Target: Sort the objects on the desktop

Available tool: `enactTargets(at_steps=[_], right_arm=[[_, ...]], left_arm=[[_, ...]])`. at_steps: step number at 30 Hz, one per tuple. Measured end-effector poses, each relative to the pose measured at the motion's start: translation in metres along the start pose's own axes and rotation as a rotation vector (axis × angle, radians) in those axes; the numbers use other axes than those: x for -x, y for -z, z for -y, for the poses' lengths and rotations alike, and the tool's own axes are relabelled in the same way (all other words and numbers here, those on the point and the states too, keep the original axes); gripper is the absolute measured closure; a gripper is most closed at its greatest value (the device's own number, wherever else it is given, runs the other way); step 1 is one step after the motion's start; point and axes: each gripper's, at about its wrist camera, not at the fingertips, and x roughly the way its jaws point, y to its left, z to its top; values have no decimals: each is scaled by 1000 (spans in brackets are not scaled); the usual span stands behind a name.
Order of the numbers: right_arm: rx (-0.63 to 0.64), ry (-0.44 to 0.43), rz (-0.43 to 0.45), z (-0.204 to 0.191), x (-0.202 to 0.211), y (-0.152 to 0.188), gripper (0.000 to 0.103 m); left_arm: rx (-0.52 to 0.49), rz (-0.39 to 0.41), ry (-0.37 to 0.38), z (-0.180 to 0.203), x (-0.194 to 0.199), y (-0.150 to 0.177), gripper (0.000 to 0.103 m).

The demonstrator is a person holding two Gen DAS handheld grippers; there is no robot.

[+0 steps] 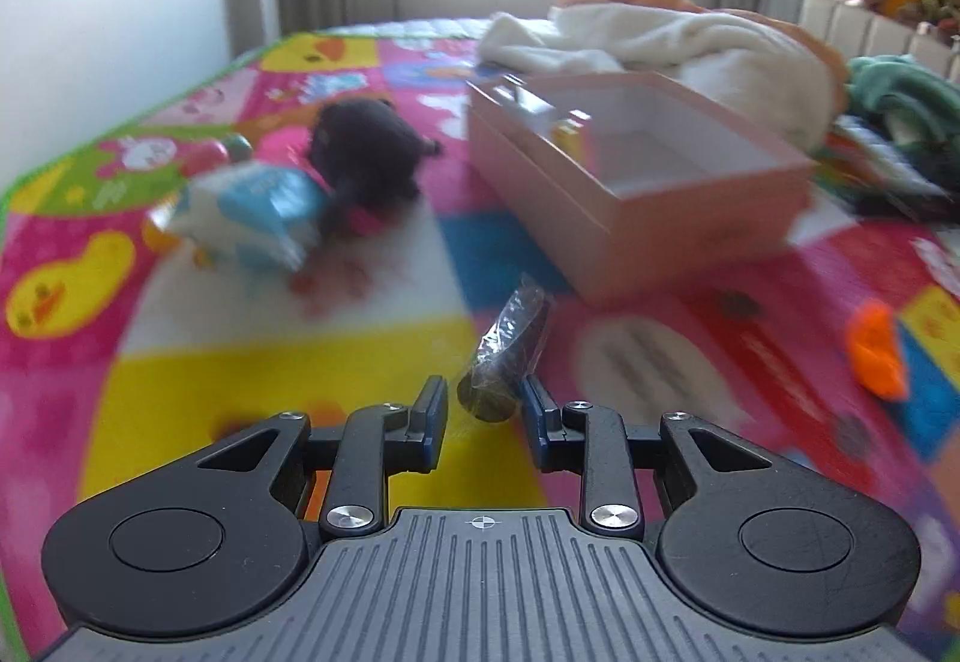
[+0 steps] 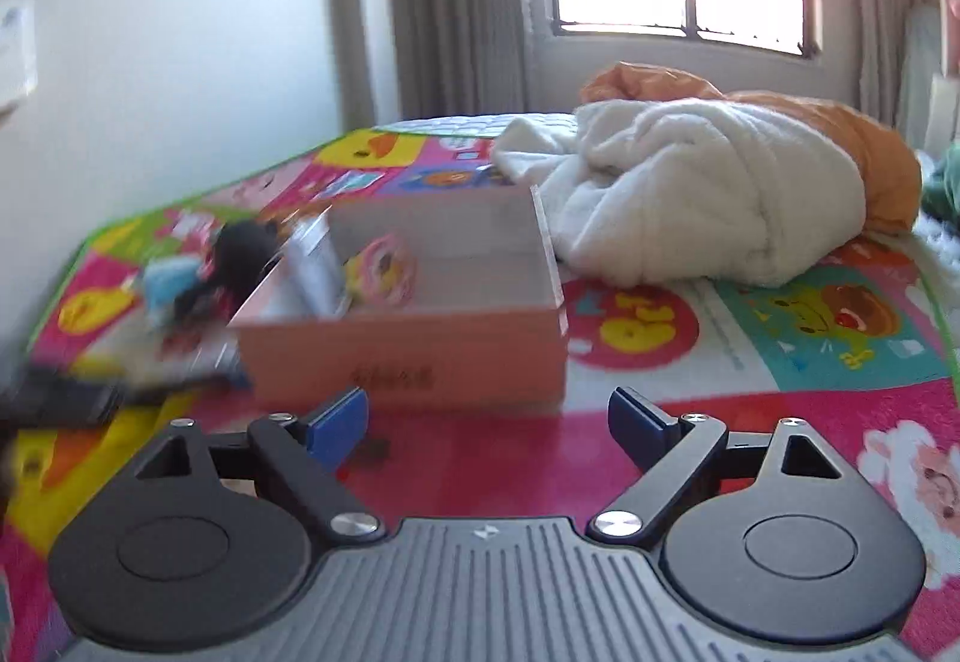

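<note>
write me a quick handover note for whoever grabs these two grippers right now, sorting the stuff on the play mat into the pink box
Left gripper: shut on a small dark item in clear wrap, held above the play mat, short of the pink box.
Right gripper: open, nothing between its fingers, facing the box's near wall.
In the box: a pink and yellow ring-shaped item and a pale packet leaning at its left end.
Left on the mat: dark plush toy, blue and white pack, orange piece.
Next, probably: drop the wrapped item in the box, then fetch the rest.
</note>
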Motion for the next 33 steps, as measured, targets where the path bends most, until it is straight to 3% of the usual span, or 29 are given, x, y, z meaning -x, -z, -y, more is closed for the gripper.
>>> enactTargets(at_steps=[5, 8, 10, 12, 13, 18, 21, 26, 28, 32, 33], right_arm=[[-148, -29, -71, 14, -70, -38, 15], [-128, -4, -99, -5, -95, -44, 9], [-93, -29, -95, -19, -92, -43, 9], [-76, -152, -93, -27, -79, -39, 9], [-56, -171, -83, -31, -71, -36, 10], [139, -56, 9, -46, -13, -3, 10], [231, 15, 29, -48, 16, 28, 9], [186, 51, -42, -37, 34, 68, 9], [146, 83, -57, -33, 31, 78, 9], [103, 124, -70, -32, 24, 90, 8], [109, 133, -68, -34, 24, 93, 7]], left_arm=[[6, -12, 100, 30, 20, 24, 63], [-50, -6, 84, 42, 22, 26, 46], [-62, -6, 71, 43, 22, 28, 32], [-55, -5, 57, 41, 21, 29, 25], [-51, -4, 43, 40, 20, 30, 22], [-16, 5, 19, 32, 19, 29, 11], [-13, 14, 38, 33, 19, 27, 10], [-23, 47, 48, 46, 13, 18, 12], [-40, 51, 12, 54, 6, 14, 28], [-53, 20, -9, 59, -9, 9, 37], [-56, 12, -14, 59, -11, 9, 49]])
